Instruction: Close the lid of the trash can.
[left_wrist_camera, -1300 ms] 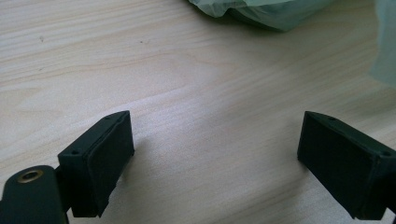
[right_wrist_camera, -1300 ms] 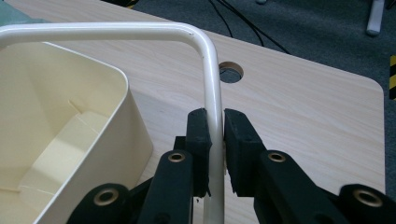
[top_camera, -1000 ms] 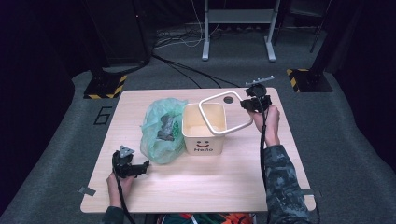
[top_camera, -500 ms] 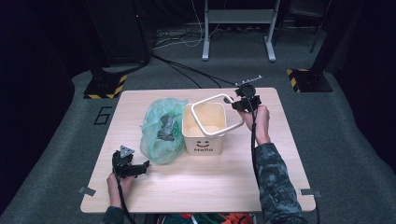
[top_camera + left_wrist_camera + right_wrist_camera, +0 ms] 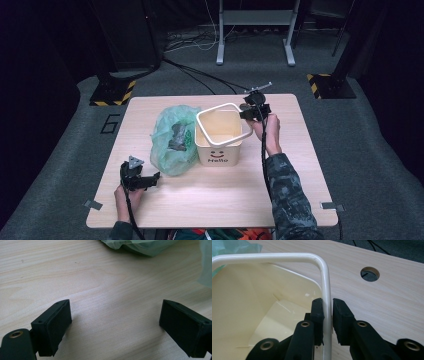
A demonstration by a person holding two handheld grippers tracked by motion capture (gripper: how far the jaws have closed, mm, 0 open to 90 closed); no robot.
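Currently my right claw (image 5: 327,315) pinches the bucket handle (image 5: 325,285); left claw (image 5: 115,325) spread, idle beside bucket (image 5: 220,145); the green bag (image 5: 172,140) isn't yet binned.

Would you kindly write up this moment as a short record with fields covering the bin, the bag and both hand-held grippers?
bin: cream bin with a smiley face, upright mid-table, nothing visible inside
handle: white hoop handle raised and tilted over the bin
right hand-held gripper: jaws closed on the handle's side bar
left hand-held gripper: jaws wide apart, nothing between them, low over bare table
bag: green plastic bag lying against the bin's left side, dark contents inside
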